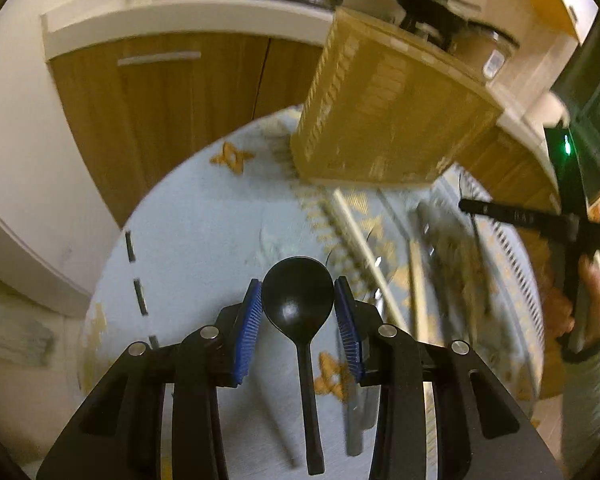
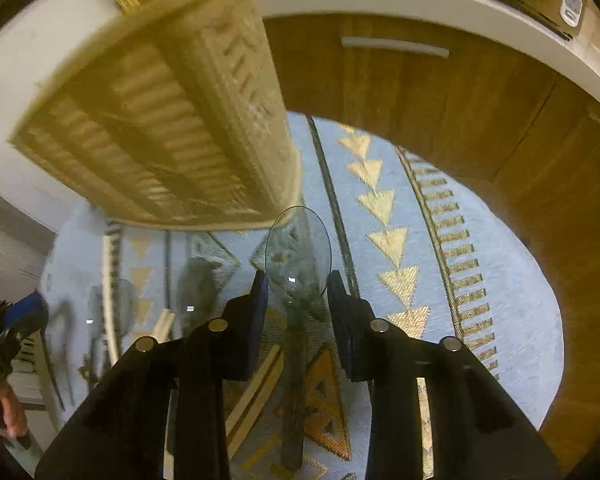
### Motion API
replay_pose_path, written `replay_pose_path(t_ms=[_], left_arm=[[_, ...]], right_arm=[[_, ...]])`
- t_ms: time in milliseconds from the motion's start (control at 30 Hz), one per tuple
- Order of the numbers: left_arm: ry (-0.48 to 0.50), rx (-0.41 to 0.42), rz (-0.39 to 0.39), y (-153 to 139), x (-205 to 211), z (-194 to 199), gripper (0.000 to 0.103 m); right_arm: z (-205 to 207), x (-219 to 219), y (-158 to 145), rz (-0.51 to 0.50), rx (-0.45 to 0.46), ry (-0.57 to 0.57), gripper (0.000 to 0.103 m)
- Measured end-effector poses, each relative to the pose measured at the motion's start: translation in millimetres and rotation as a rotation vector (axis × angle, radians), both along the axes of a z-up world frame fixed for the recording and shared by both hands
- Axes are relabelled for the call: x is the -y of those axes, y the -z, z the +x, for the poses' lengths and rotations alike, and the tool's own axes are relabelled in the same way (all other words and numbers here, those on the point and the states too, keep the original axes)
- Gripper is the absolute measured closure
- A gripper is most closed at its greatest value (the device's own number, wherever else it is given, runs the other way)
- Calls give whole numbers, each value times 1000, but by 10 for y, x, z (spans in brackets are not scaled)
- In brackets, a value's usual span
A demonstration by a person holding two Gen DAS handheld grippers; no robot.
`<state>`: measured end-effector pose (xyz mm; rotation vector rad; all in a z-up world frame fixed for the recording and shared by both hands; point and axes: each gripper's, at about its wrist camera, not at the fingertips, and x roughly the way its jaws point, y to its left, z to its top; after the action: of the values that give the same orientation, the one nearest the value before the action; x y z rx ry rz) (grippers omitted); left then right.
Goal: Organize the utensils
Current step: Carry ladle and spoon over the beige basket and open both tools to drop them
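While my left gripper (image 1: 298,304) holds the black plastic spoon (image 1: 298,300) by its bowl between the jaws, the right gripper (image 2: 298,292) holds a clear plastic spoon (image 2: 299,256) likewise; the slatted beige utensil basket (image 2: 172,128) stands ahead-left, nearer the right.

black spoon (image 1: 298,300), clear spoon (image 2: 299,256), both gripped

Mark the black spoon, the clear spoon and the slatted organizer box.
black spoon (image 1: 298,294), left wrist view, on its bowl.
clear spoon (image 2: 298,254), right wrist view, on its bowl.
slatted organizer box (image 1: 392,108), left wrist view, on its side wall.
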<state>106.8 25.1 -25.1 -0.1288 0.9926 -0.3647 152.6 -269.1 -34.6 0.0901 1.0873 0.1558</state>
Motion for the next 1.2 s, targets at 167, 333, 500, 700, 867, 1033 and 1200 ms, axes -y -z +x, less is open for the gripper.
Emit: replay_pose_path(t_ms=[167,333,500,700,867,1033,1200], left_arm=[[19,137,-85,-264,9,-110,69],[29,279,-138,-629,68,-152,69],[21,432,-174,-1126,179,-36,69],[0,568,-189,-1554,313,181,68],[-49,656,-225,-1739,359,389,68],[-115,688,-261,-1669,409,628,68],[-188,749,-190,-1496,515,773,68]], right_arm=[[-380,26,-246,65,177,-78,75],[-653,-29,-706,186,365,-142,75],[-605,-64,-1223,232,531,-132,75],[-498,-49,-1705,248,676,-95,75],[-357,20,-1892,231,733,-47,75],[-245,80,-1910,201,761,9,75],[-89,56,-1704,117,765,54,75]])
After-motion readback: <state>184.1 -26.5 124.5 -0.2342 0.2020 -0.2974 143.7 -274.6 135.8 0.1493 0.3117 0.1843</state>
